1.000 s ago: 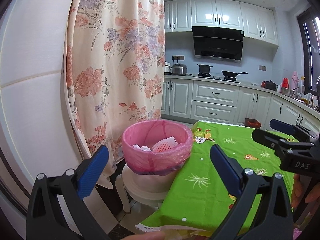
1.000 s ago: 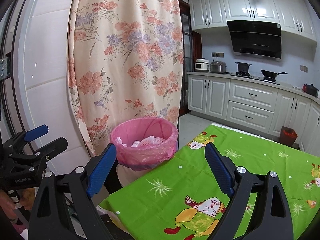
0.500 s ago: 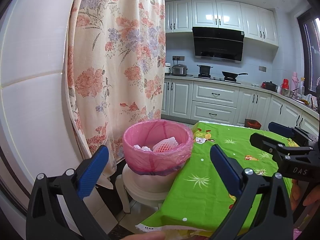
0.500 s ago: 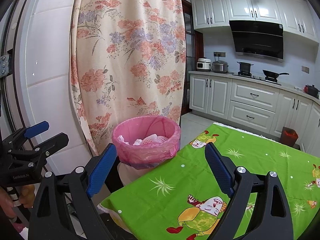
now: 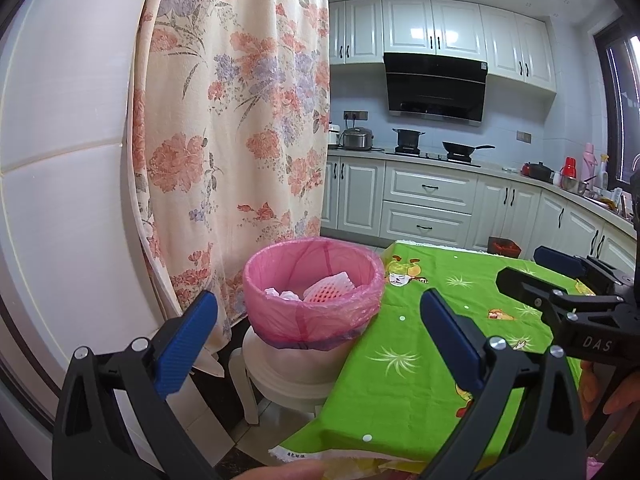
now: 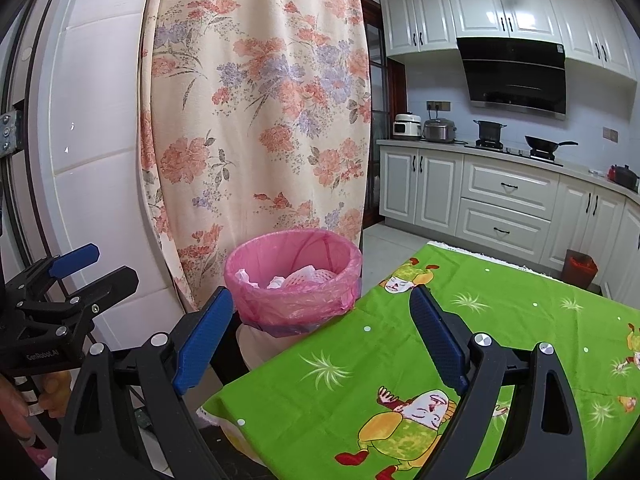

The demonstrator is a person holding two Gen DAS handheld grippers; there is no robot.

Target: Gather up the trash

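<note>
Over the last second little has moved: the right gripper (image 6: 320, 328) has eased slightly toward the bin, while the left gripper (image 5: 318, 326) holds its place, both with fingers spread wide and nothing between them. With no trash in hand, the collecting looks finished or paused. Just ahead of both, past the green tablecloth (image 5: 432, 344) corner, stands the pink-lined bin (image 6: 294, 280) on a white stool (image 5: 288, 380); foam netting (image 5: 330, 290) and crumpled paper lie inside, its bottom hidden.
</note>
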